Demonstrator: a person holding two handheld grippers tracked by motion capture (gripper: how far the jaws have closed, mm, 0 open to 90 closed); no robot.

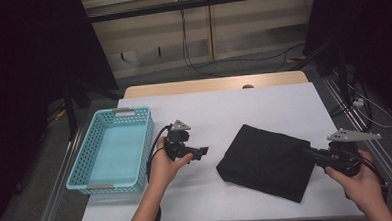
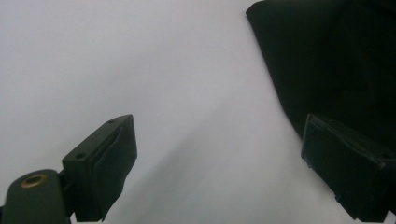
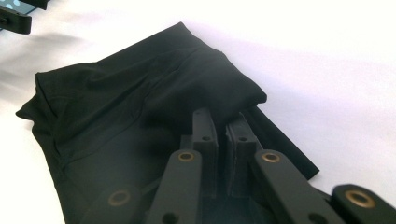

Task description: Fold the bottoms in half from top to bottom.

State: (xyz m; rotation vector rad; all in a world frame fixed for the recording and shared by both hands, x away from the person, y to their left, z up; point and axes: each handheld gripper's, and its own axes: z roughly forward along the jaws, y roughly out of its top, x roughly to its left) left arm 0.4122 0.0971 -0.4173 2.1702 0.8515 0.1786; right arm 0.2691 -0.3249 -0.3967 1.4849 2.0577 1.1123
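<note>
A folded black cloth (image 1: 268, 160) lies on the white table (image 1: 264, 105), right of centre. My right gripper (image 1: 310, 153) reaches in from the right and is at the cloth's right edge. In the right gripper view its jaws stand almost together, and my right gripper (image 3: 223, 117) is shut on a bunched fold of the black cloth (image 3: 140, 93). My left gripper (image 1: 202, 152) hovers a little left of the cloth, pointing toward it. In the left gripper view its jaws stand wide apart, so my left gripper (image 2: 219, 133) is open over bare table, with the black cloth (image 2: 327, 60) at the upper right.
A light blue perforated basket (image 1: 132, 112) stands at the table's left side with nothing inside. Bare white surface stretches behind the cloth and between the basket and my left hand. Beyond the table's far edge are cables on the floor and dark stands on both sides.
</note>
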